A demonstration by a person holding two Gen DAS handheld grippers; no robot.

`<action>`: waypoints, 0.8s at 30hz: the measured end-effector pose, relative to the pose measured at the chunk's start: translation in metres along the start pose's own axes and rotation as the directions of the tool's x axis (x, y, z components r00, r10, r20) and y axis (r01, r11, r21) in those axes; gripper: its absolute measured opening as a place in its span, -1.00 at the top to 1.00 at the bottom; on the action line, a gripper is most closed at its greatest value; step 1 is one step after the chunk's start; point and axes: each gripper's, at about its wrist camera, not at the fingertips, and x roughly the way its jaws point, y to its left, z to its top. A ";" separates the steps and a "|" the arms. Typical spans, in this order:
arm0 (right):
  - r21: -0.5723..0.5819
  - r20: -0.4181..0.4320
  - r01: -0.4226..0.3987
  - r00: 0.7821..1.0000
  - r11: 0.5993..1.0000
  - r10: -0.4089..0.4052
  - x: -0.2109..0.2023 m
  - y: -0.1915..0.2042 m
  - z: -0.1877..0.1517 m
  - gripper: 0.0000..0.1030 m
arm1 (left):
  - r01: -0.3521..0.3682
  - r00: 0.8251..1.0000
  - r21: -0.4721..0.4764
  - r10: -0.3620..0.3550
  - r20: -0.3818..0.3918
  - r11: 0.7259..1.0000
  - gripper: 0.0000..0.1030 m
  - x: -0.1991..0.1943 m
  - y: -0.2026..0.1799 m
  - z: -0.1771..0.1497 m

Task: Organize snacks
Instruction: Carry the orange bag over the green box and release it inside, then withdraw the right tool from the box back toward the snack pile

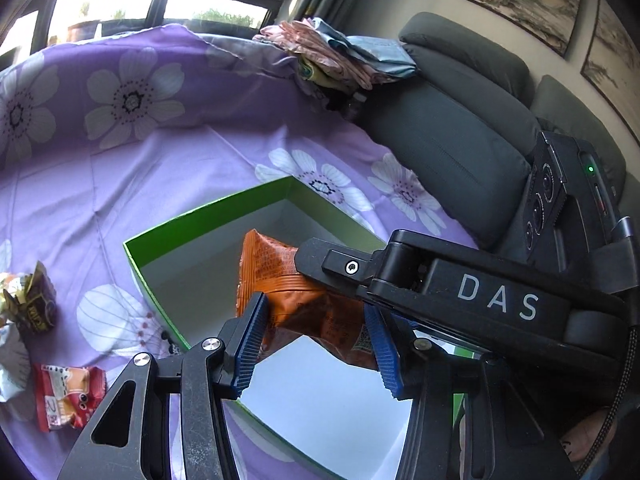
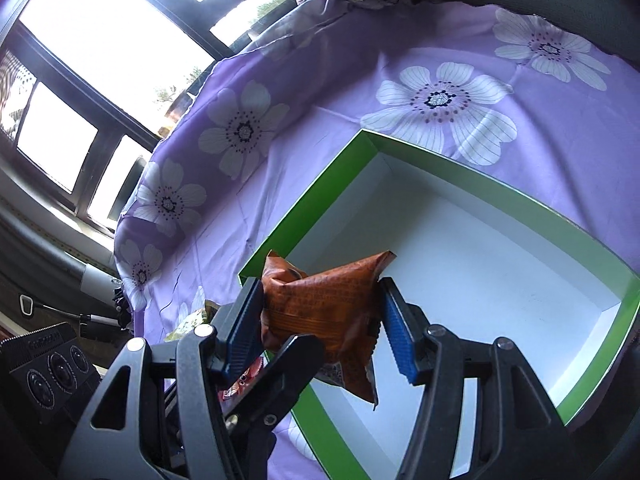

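Observation:
An orange snack packet (image 1: 296, 304) hangs over the open green box (image 1: 168, 312), which has a white inside and lies on a purple flowered cloth. Both grippers close on this one packet. My left gripper (image 1: 316, 340) has its blue pads against the packet's two sides. My right gripper (image 2: 320, 320) holds the same orange packet (image 2: 324, 304) across its width above the box's near left corner (image 2: 256, 264). The right gripper's black body (image 1: 460, 292) crosses the left wrist view. The box floor shows bare white.
Loose snacks lie on the cloth left of the box: a red packet (image 1: 66, 396), a brown and gold one (image 1: 30, 300) and a silvery one (image 1: 10, 364). Folded cloths (image 1: 340, 56) sit at the back. A dark grey sofa (image 1: 452, 128) stands to the right.

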 end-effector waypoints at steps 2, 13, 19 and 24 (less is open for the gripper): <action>0.004 -0.002 0.020 1.000 1.000 -0.020 0.002 -0.004 -0.001 -0.16 | 0.007 1.000 0.001 -0.007 -0.011 1.000 0.02 0.004 -0.002 -0.001; 0.021 0.009 0.099 0.995 0.995 -0.099 0.006 -0.011 -0.002 -0.49 | -0.012 1.000 -0.048 0.012 -0.006 0.999 0.02 -0.005 0.009 -0.008; 0.005 0.078 0.227 0.971 0.974 -0.226 -0.001 -0.011 -0.006 -0.62 | -0.066 0.998 -0.086 0.067 0.013 0.994 0.02 -0.036 0.026 -0.018; -0.058 0.055 0.221 0.974 0.974 -0.218 -0.004 -0.015 -0.016 -0.60 | -0.151 0.987 -0.097 0.155 0.038 0.984 0.02 -0.074 0.046 -0.031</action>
